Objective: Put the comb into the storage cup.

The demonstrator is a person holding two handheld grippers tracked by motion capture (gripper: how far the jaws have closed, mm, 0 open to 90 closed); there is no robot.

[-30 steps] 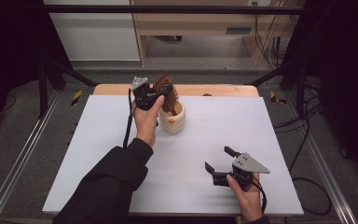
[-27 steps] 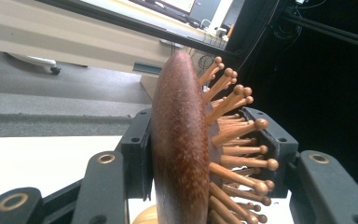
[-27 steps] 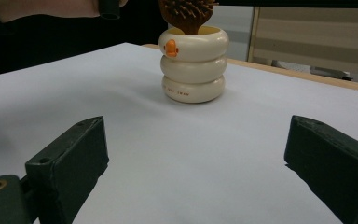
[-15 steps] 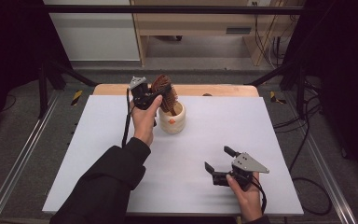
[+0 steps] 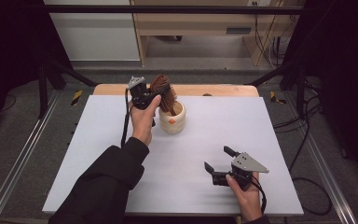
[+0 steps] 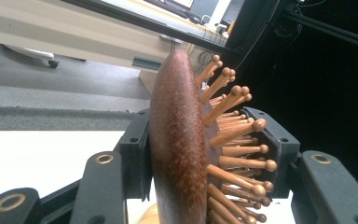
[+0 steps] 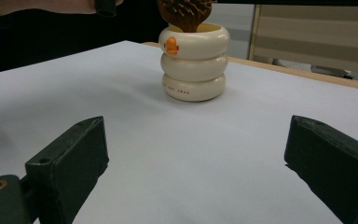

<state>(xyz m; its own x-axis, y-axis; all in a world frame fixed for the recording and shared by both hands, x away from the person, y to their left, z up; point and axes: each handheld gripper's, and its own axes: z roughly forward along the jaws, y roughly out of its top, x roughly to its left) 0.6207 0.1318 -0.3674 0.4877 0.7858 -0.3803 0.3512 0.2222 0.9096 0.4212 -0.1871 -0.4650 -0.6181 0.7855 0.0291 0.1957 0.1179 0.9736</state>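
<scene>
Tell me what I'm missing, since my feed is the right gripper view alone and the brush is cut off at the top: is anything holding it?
Observer: Yes. The left gripper is shut on the hairbrush, one pad on its smooth wooden back, the other against its pegs.
Operator: Is its handle inside the cup?
Observer: The high view shows the brush's lower end down in the cream cup, leaning toward its left side.
Operator: And where does my gripper sit on the table?
Observer: The right gripper rests open near the table's front edge, to the right, well apart from the cup.

No legible text (cup [image 7: 194,65] print blurred)
</scene>
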